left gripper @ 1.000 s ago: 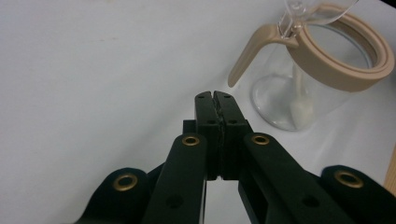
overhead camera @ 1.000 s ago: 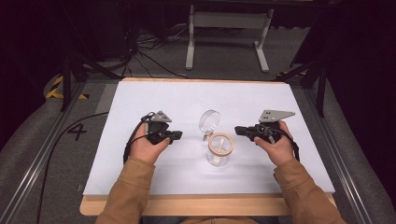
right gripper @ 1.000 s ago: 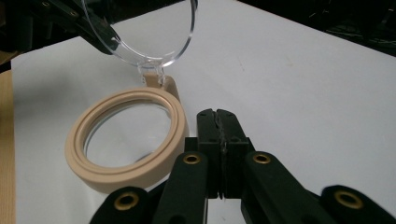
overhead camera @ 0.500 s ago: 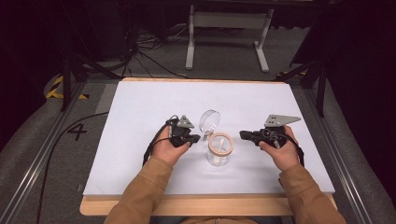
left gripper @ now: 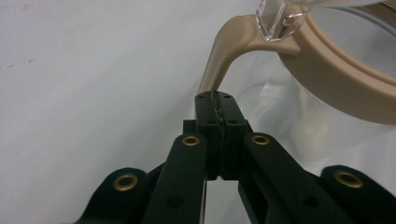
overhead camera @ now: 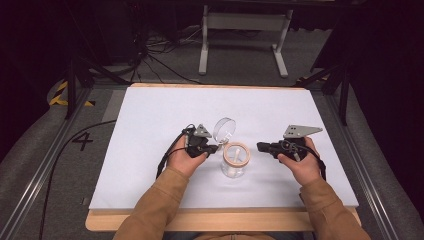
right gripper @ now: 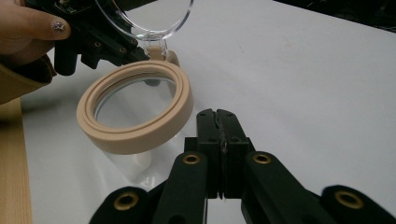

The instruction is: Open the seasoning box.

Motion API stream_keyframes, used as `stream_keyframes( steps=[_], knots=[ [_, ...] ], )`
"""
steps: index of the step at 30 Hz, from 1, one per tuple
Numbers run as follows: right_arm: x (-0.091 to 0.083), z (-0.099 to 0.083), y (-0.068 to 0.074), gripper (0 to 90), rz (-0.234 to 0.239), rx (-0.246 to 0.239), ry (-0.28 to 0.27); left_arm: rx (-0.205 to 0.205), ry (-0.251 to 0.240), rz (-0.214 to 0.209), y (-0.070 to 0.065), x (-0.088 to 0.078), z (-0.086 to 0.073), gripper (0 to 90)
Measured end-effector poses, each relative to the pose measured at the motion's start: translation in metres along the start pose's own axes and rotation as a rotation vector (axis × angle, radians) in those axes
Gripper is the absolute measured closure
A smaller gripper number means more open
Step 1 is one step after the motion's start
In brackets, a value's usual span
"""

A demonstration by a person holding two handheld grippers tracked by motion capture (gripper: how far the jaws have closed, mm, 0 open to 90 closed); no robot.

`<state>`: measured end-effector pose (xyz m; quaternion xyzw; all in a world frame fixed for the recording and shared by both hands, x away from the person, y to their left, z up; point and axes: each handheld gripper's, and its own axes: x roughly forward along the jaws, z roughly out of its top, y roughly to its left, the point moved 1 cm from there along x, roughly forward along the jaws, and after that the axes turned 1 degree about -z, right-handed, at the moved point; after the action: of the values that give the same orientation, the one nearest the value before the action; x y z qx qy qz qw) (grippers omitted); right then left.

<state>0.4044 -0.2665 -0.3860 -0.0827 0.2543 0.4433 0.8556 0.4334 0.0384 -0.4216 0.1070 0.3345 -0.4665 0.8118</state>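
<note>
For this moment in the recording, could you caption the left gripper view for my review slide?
Shut black left tongs meet the beige hinge arm of a clear glass jar, its transparent lid flipped open.

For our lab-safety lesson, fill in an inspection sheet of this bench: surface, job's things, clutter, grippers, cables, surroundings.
Surface: white mat on a wooden table.
Job's things: clear jar upright; beige rim; clear lid hinged open.
Clutter: nothing seen.
Grippers: left gripper shut, jaws at the rim's beige tab; right gripper shut, beside the jar, holding nothing.
Cables: one trails from each gripper; a black cable runs across the floor.
Surroundings: dark room, grey frame behind the table.
</note>
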Motion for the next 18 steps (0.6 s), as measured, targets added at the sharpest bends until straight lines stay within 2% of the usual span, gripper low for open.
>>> stream_keyframes(
  steps=[4, 7, 10, 12, 16, 18],
  knots=[
    [0.000, 0.000, 0.001, 89.7, 0.001, 0.002, -0.001, 0.002, 0.003, -0.002, 0.001, 0.001, 0.000, 90.0],
    [0.000, -0.001, 0.002, 89.7, -0.002, -0.002, 0.001, -0.001, -0.017, -0.007, 0.002, 0.004, 0.000, 90.0],
    [-0.001, -0.003, 0.003, 89.7, -0.005, -0.001, 0.002, -0.016, -0.040, -0.021, 0.004, 0.009, 0.002, 90.0],
    [-0.003, -0.005, 0.003, 89.7, -0.009, 0.001, 0.004, -0.017, -0.035, -0.028, 0.006, 0.010, 0.002, 90.0],
    [-0.008, -0.010, 0.005, 89.6, -0.025, 0.010, 0.005, -0.038, -0.071, -0.039, 0.009, 0.019, 0.006, 90.0],
    [-0.012, -0.014, 0.006, 89.7, -0.031, 0.019, 0.010, -0.046, -0.070, -0.048, 0.011, 0.024, 0.009, 90.0]
  ],
)
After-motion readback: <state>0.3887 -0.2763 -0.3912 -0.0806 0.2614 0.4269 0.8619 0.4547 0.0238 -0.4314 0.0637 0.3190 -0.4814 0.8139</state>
